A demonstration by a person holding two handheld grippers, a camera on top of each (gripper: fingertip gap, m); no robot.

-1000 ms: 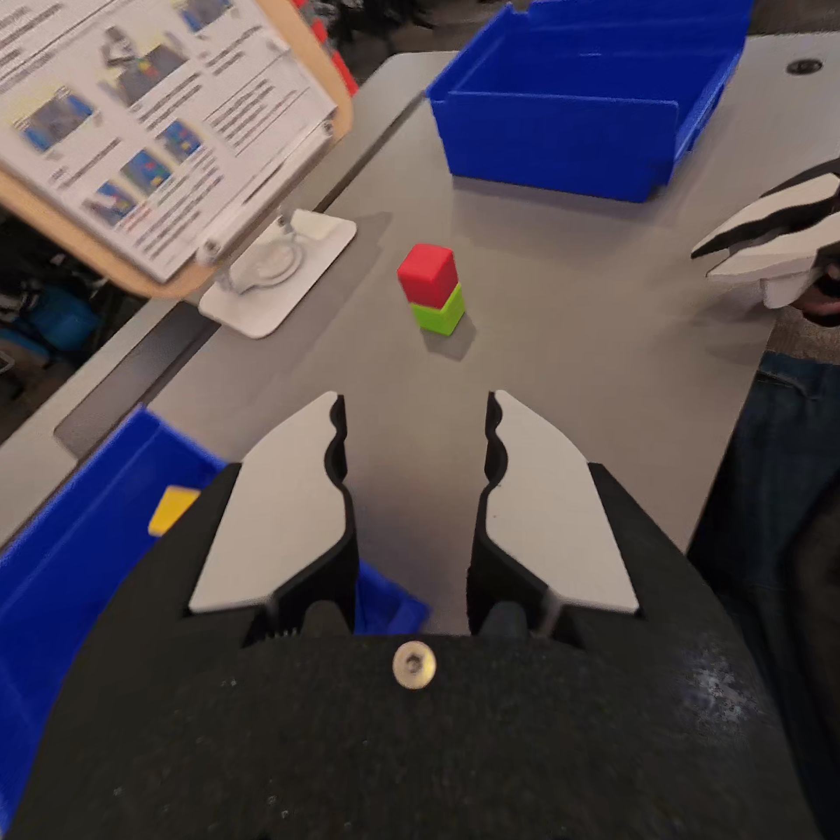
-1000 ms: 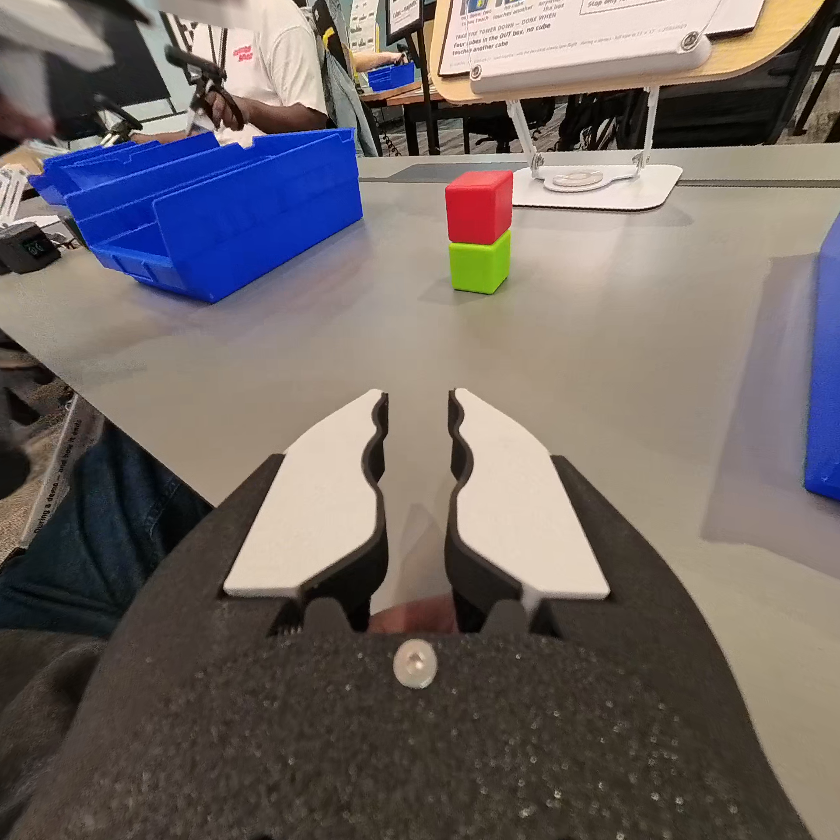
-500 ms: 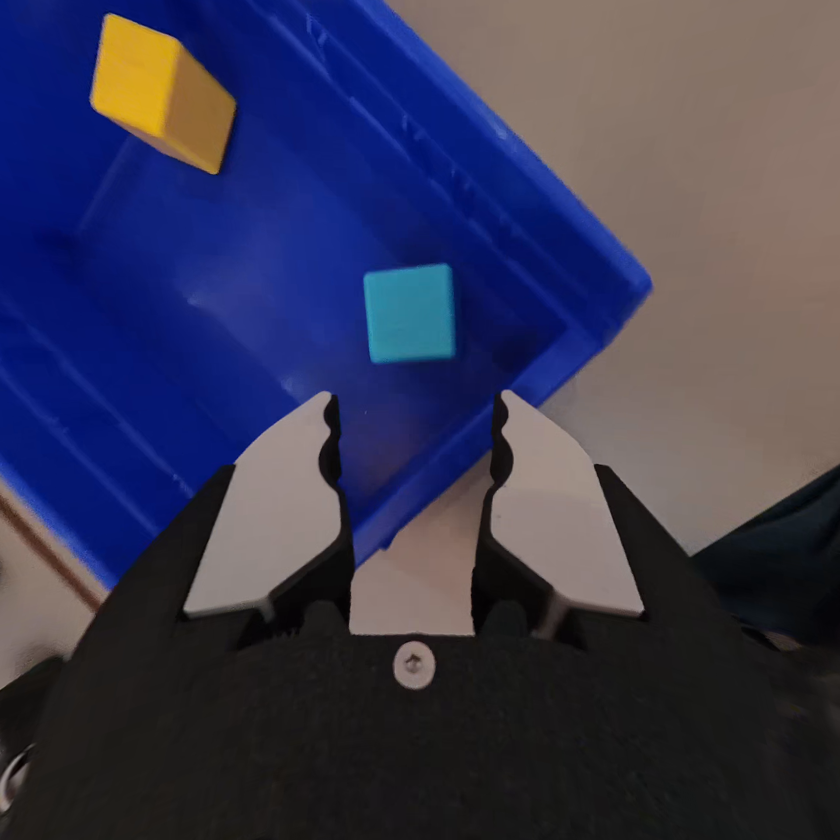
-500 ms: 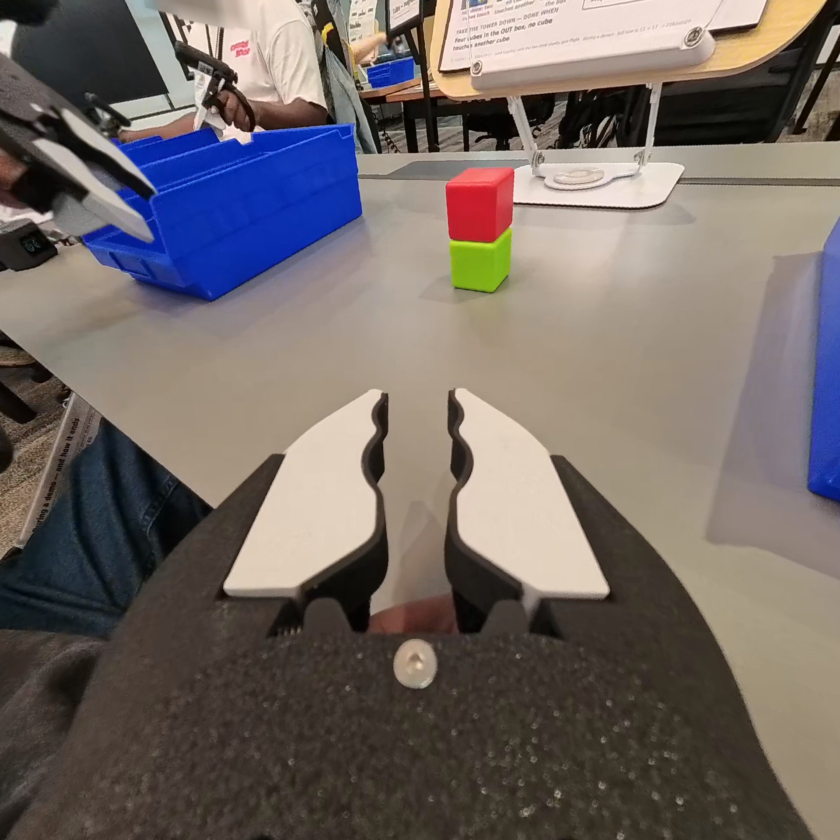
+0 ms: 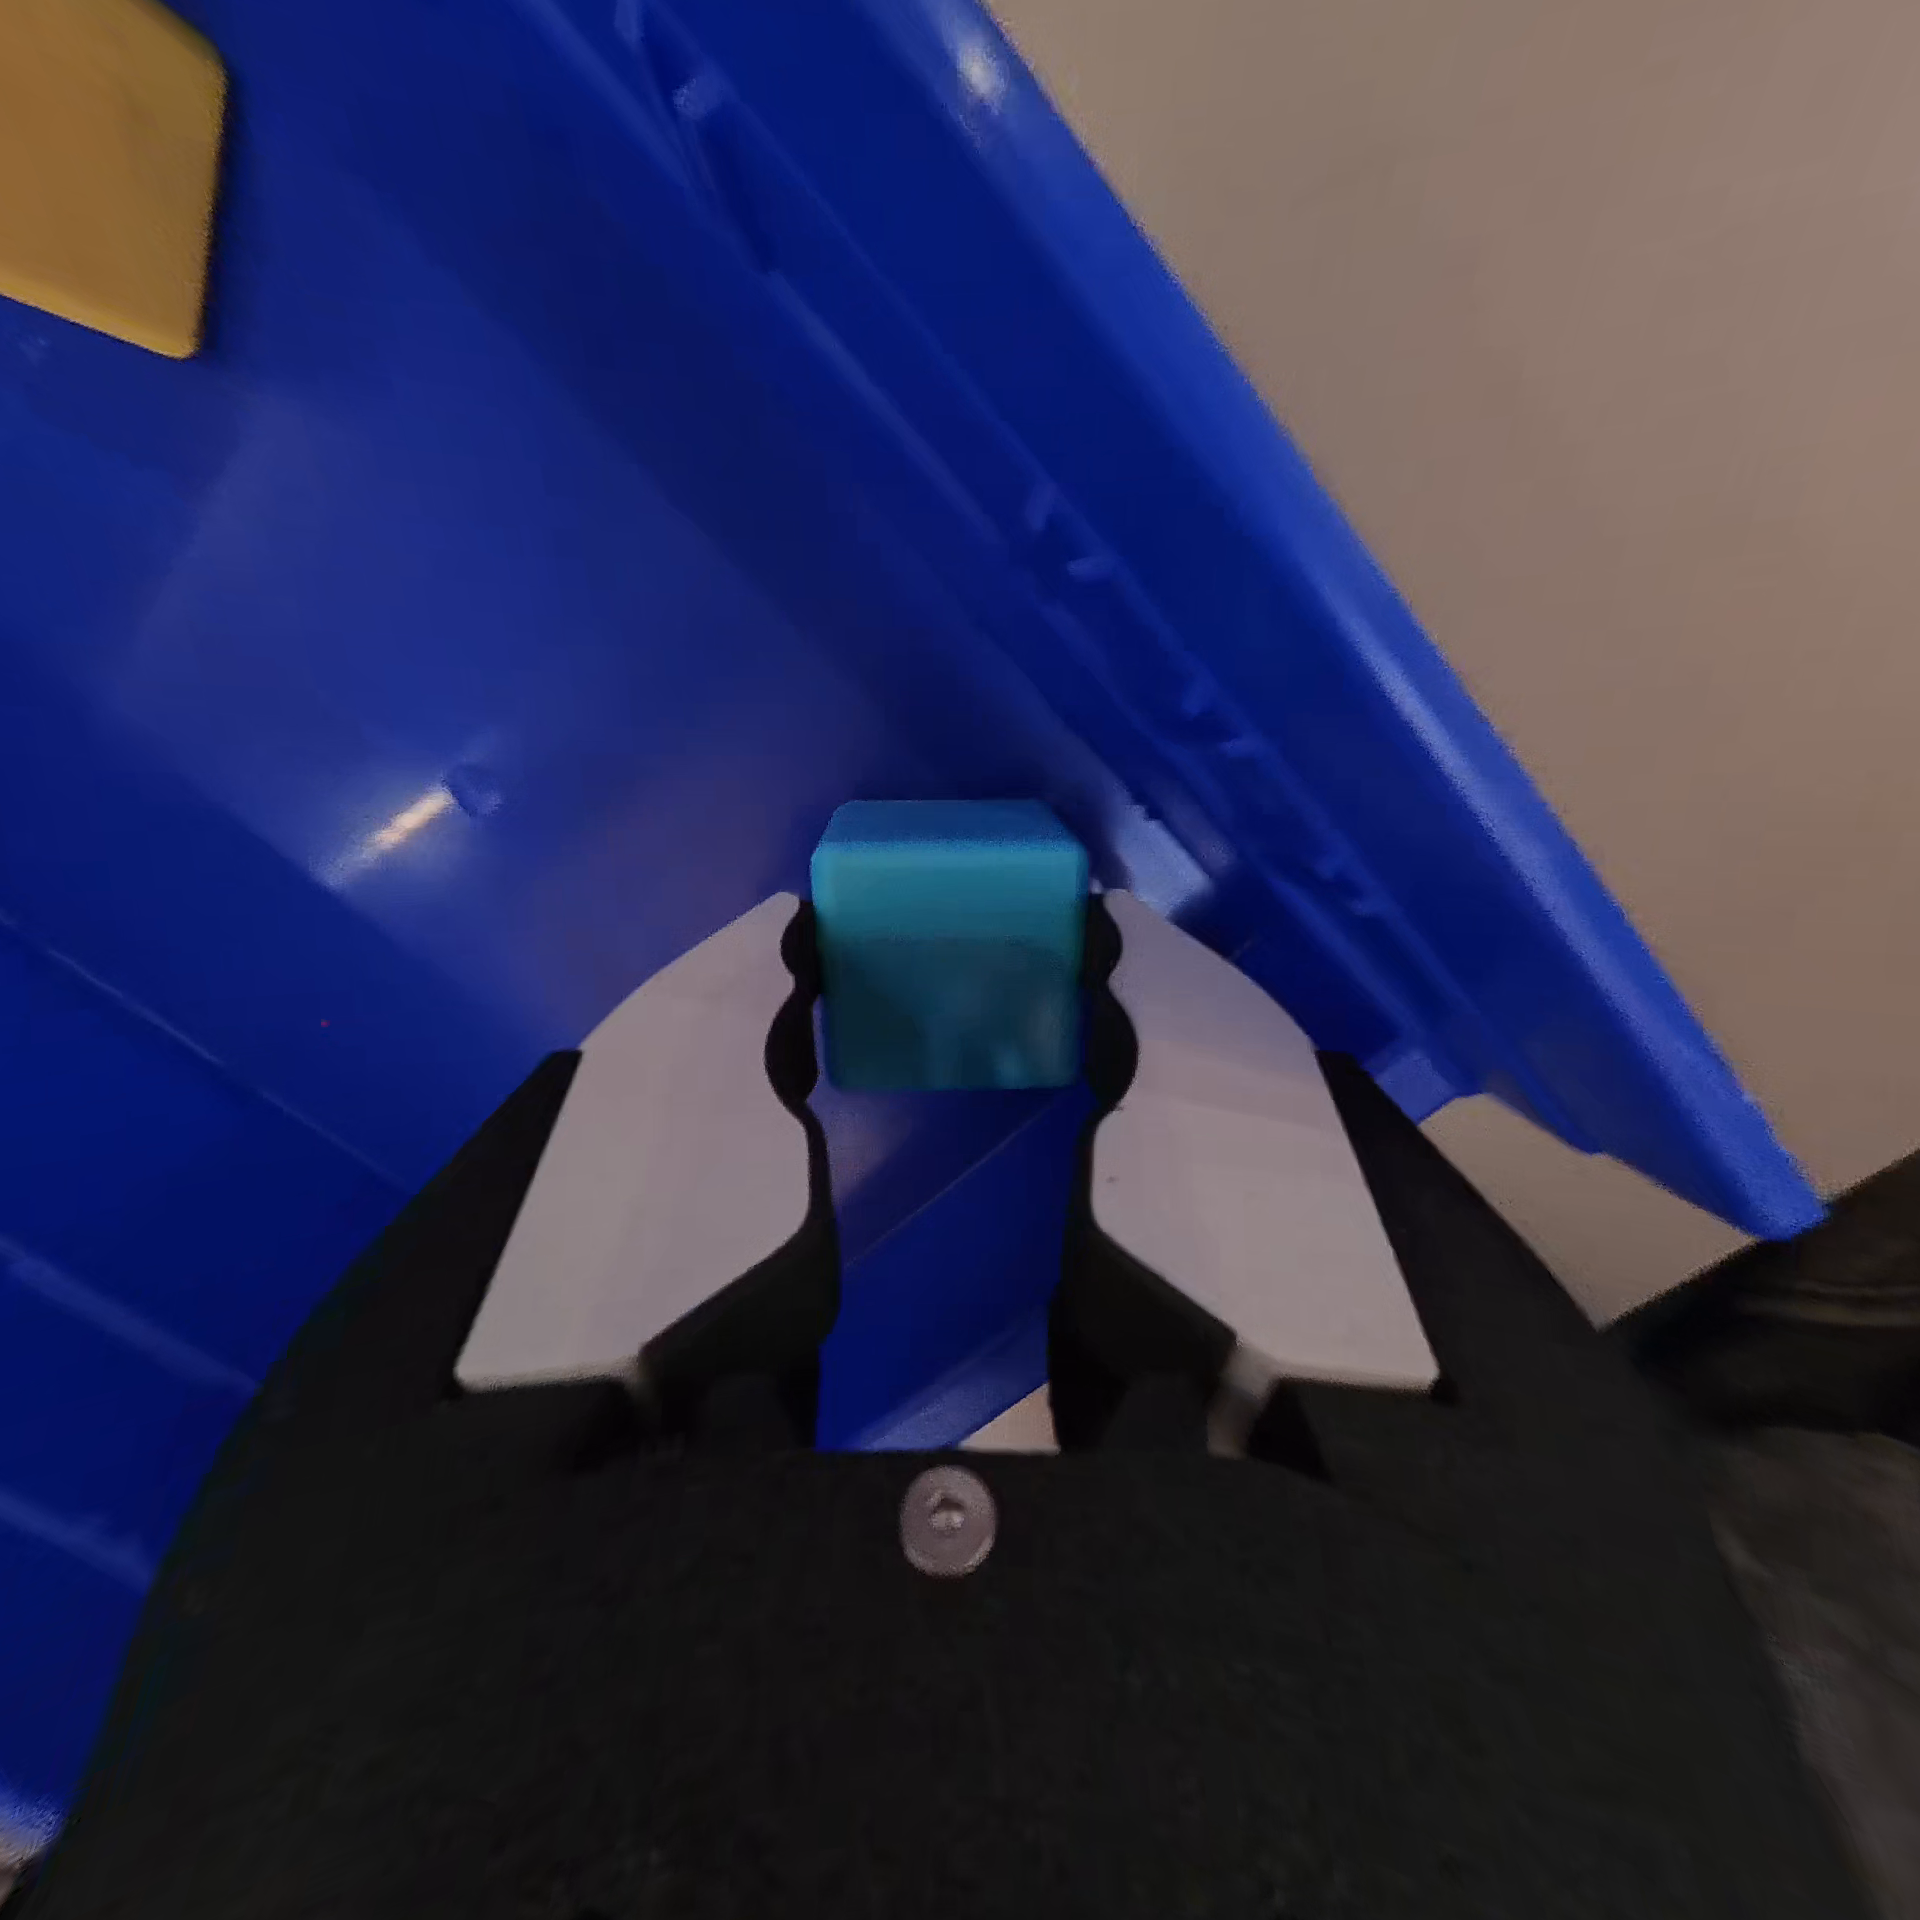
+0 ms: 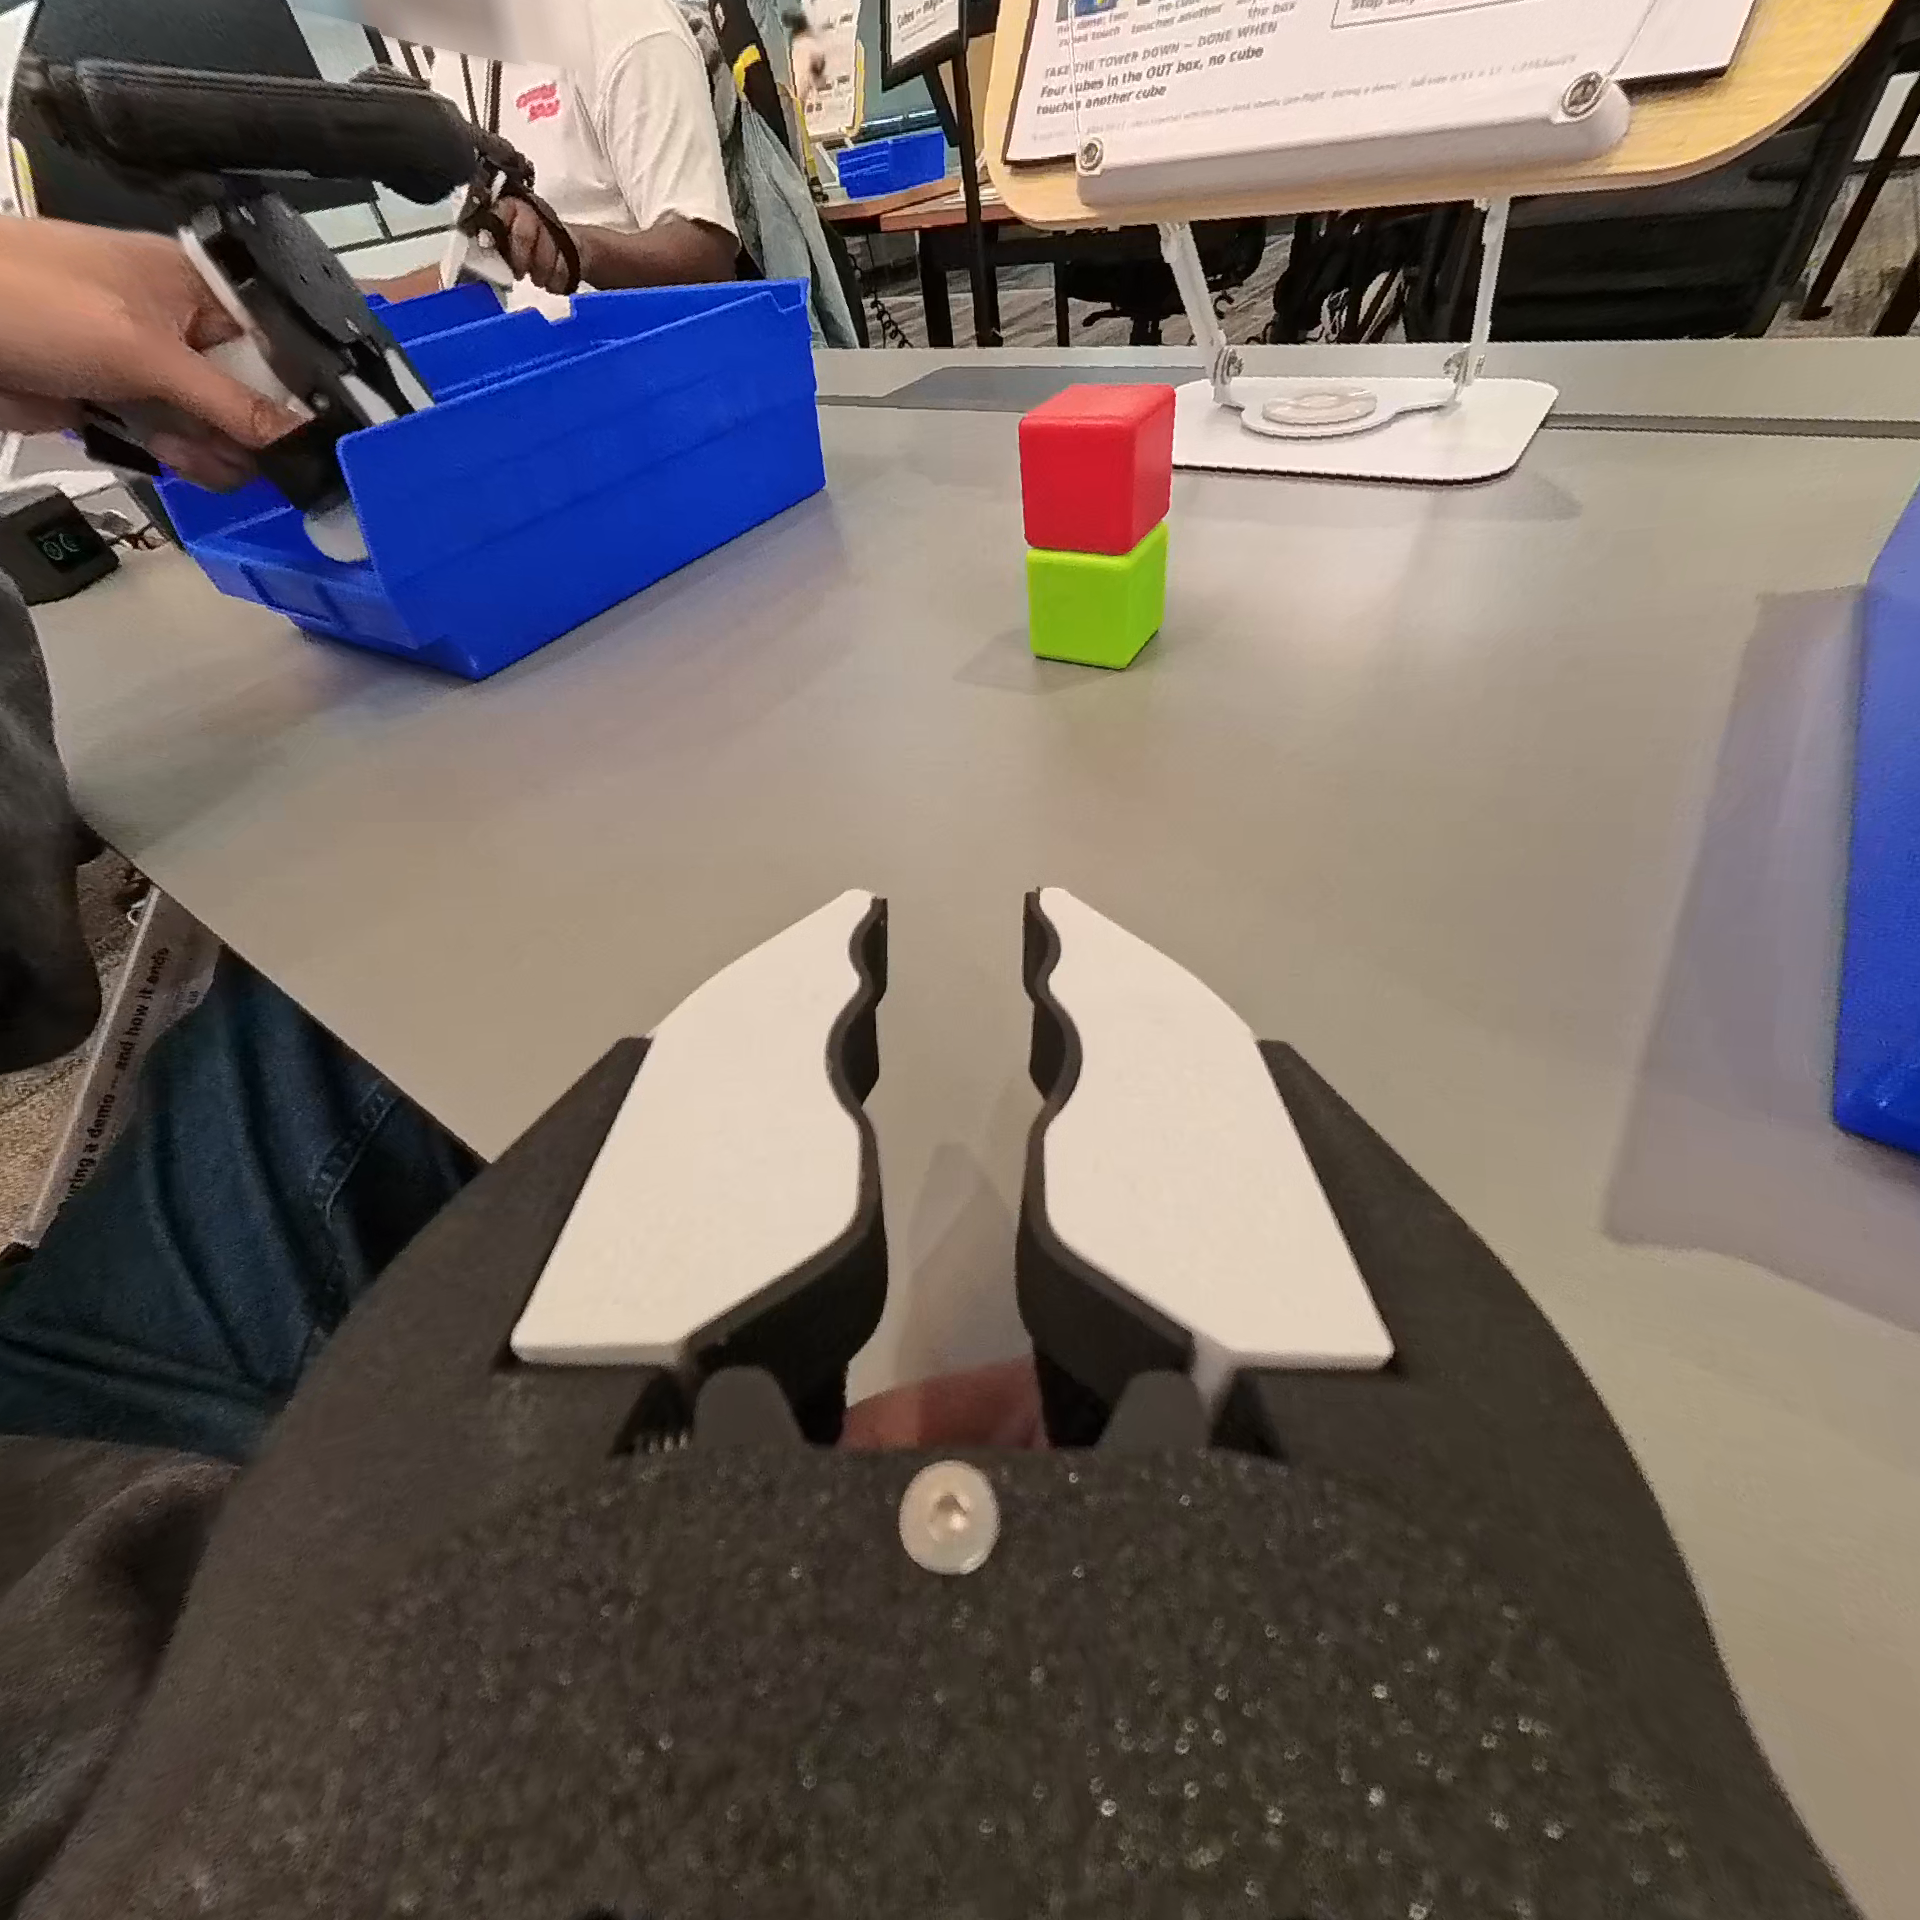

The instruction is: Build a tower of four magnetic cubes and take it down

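My left gripper (image 5: pixel 945 920) reaches down into a blue bin (image 5: pixel 520 520), and its jaws press both sides of a cyan cube (image 5: pixel 945 966) on the bin floor. A yellow cube (image 5: pixel 104 177) lies farther back in the same bin. In the right wrist view, a red cube (image 6: pixel 1096 468) sits on a green cube (image 6: pixel 1094 594) in the middle of the grey table (image 6: pixel 1351 831). My right gripper (image 6: pixel 956 914) hovers near the table's front edge, empty, with a narrow gap between its jaws. That view also shows the left gripper (image 6: pixel 332 520) dipping into the bin (image 6: pixel 582 499).
A second blue bin (image 6: pixel 1886 831) stands at the right edge. A white stand (image 6: pixel 1361 416) holding an instruction board is behind the cubes. A person (image 6: pixel 623 135) sits at another table beyond. My own legs are below the table's front edge.
My left gripper swung from the table down into the blue bin and closed its jaws on the cyan cube. The right gripper and the red-on-green stack have not moved.
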